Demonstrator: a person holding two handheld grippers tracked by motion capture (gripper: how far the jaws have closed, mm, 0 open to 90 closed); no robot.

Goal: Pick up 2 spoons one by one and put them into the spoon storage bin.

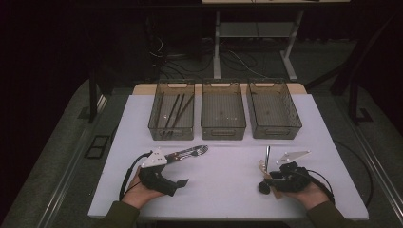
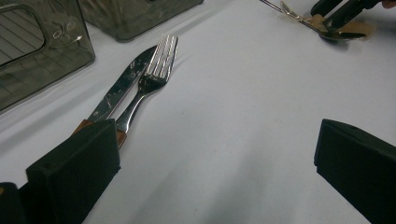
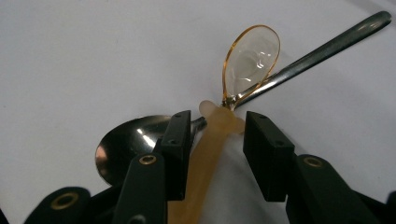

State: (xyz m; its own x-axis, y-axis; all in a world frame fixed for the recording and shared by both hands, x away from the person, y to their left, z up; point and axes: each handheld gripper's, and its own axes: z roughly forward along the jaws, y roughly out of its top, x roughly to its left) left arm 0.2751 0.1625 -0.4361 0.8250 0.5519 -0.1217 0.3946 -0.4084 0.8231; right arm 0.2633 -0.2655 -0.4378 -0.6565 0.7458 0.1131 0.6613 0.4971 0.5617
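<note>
Two grippers work at the near edge of the table (image 1: 228,102). In the right gripper view, the right gripper (image 3: 219,128) has its jaws partly spread, one on each side of the stem of an amber plastic spoon (image 3: 252,58); a gap shows on each side of the stem, so the pads do not appear to press on it. This spoon lies across a metal spoon (image 3: 126,142), whose bowl sits left of the jaws and whose handle runs off to the far right. In the left gripper view, the left gripper (image 2: 217,154) has its jaws spread wide with bare table between them. A knife (image 2: 123,86) and a fork (image 2: 156,70) lie side by side and touching, just beside its left jaw, with their handle ends hidden behind that jaw.

Three grey bins stand in a row at the far side. The left bin (image 1: 172,111) holds several dark chopsticks (image 1: 173,111). The middle bin (image 1: 223,110) and the right bin (image 1: 273,109) appear to hold no cutlery.

Judgement: the work is sorting cutlery into the bins. One kind is binned. Both spoons, the knife and the fork remain on the table, so most of the sorting is left.
</note>
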